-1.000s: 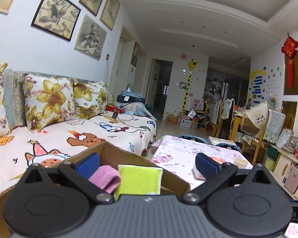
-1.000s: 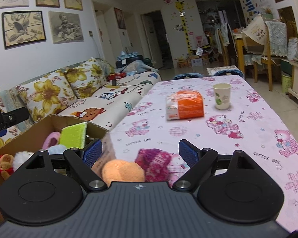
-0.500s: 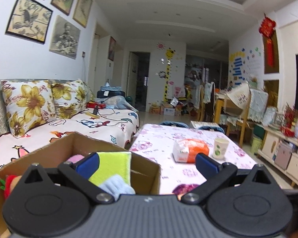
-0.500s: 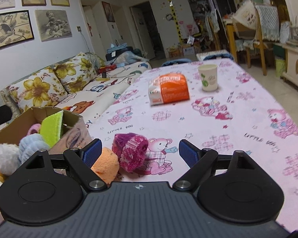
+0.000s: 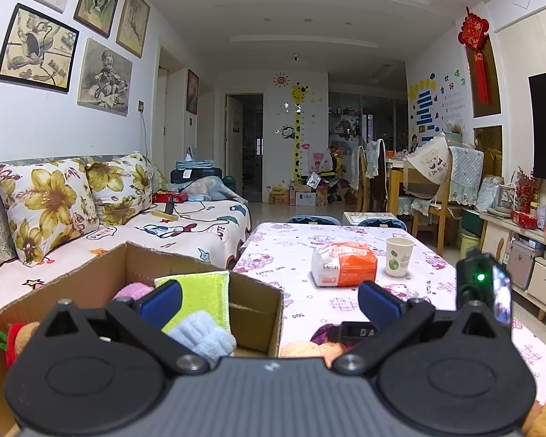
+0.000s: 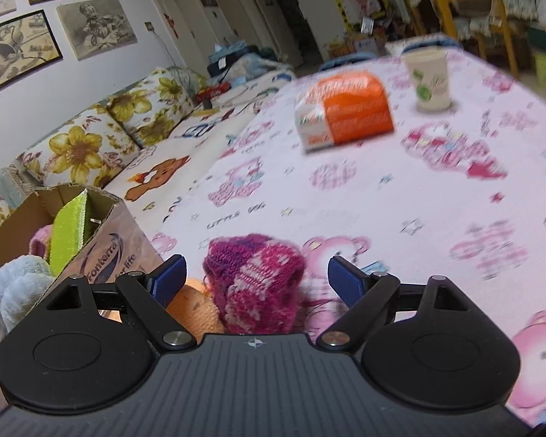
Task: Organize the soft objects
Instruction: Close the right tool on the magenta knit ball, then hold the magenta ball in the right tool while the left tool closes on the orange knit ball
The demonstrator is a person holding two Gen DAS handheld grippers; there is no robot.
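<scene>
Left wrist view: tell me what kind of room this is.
Most likely a family living room joined to a dining area: a sofa with floral cushions, a child's giraffe height chart on the far wall, and dining chairs round a table beyond.

Open tablecloth (image 6: 400,196) lies ahead of the magenta knit (image 6: 256,280). The cardboard box (image 6: 109,240) walls the left; tissue pack (image 6: 345,113) and cup (image 6: 429,80) stand far off

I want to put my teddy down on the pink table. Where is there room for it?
The tablecloth is bare in the wide stretch between the magenta knit piece and the orange tissue pack, and on to the right below the paper cup. It is crowded at the near left, where the knit piece, an orange soft thing and the full cardboard box bunch together.
</scene>
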